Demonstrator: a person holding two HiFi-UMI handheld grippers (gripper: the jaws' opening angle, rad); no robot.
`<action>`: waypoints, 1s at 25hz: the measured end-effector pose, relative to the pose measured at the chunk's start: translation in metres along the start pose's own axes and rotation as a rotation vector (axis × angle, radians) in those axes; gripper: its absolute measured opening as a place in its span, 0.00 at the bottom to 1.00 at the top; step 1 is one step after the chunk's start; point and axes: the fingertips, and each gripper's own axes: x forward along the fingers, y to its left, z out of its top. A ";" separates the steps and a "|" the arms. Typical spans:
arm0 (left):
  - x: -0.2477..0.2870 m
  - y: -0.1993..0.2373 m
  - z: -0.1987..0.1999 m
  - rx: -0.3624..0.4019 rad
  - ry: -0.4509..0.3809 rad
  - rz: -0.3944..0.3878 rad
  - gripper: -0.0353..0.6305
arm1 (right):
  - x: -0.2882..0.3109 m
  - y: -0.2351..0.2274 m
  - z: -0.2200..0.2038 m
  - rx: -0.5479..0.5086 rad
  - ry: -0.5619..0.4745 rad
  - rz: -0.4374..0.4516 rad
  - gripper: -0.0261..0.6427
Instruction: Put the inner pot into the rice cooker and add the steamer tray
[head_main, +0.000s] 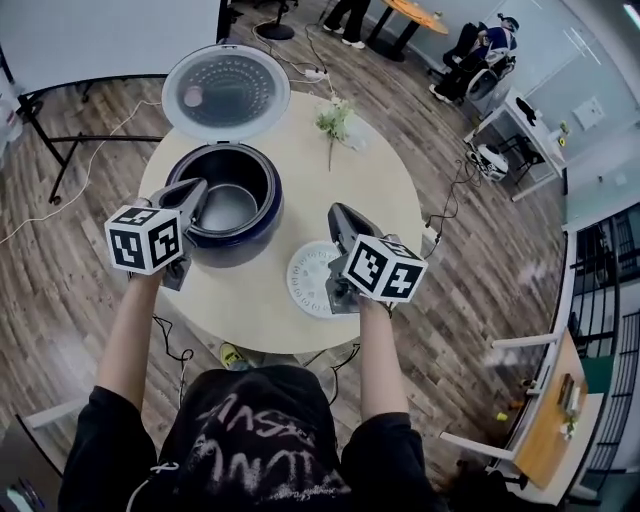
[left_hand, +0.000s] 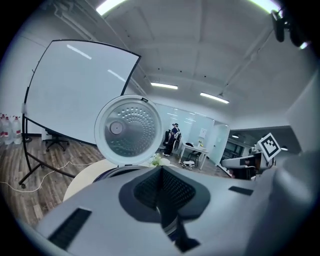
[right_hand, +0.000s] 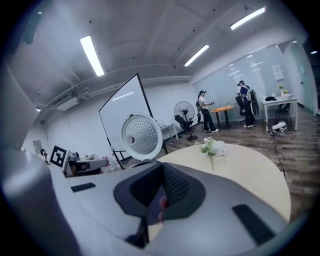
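The dark blue rice cooker (head_main: 256, 232) stands on the round table with its lid (head_main: 226, 92) swung up and back. The silver inner pot (head_main: 228, 207) sits inside it. A white perforated steamer tray (head_main: 306, 279) lies flat on the table to the cooker's right, partly hidden by my right gripper. My left gripper (head_main: 196, 190) hovers shut over the cooker's left rim, holding nothing. My right gripper (head_main: 338, 213) hovers shut above the tray's far edge, also holding nothing. In the left gripper view the jaws (left_hand: 161, 186) meet below the lid (left_hand: 129, 130); in the right gripper view my right gripper (right_hand: 162, 192) is also shut.
A sprig of white flowers (head_main: 335, 122) lies on the far right part of the table (head_main: 390, 190). A projector screen on a stand (left_hand: 75, 95) and floor cables sit left of the table. Desks, chairs and people are at the far right.
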 end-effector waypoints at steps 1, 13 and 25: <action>0.002 -0.008 0.002 0.013 -0.017 -0.017 0.07 | -0.009 -0.004 0.004 0.003 -0.036 -0.012 0.05; 0.044 -0.111 0.002 0.118 -0.159 -0.166 0.07 | -0.115 -0.072 0.017 -0.006 -0.294 -0.225 0.05; 0.075 -0.202 -0.018 0.251 -0.186 -0.143 0.07 | -0.190 -0.161 -0.001 0.013 -0.340 -0.343 0.05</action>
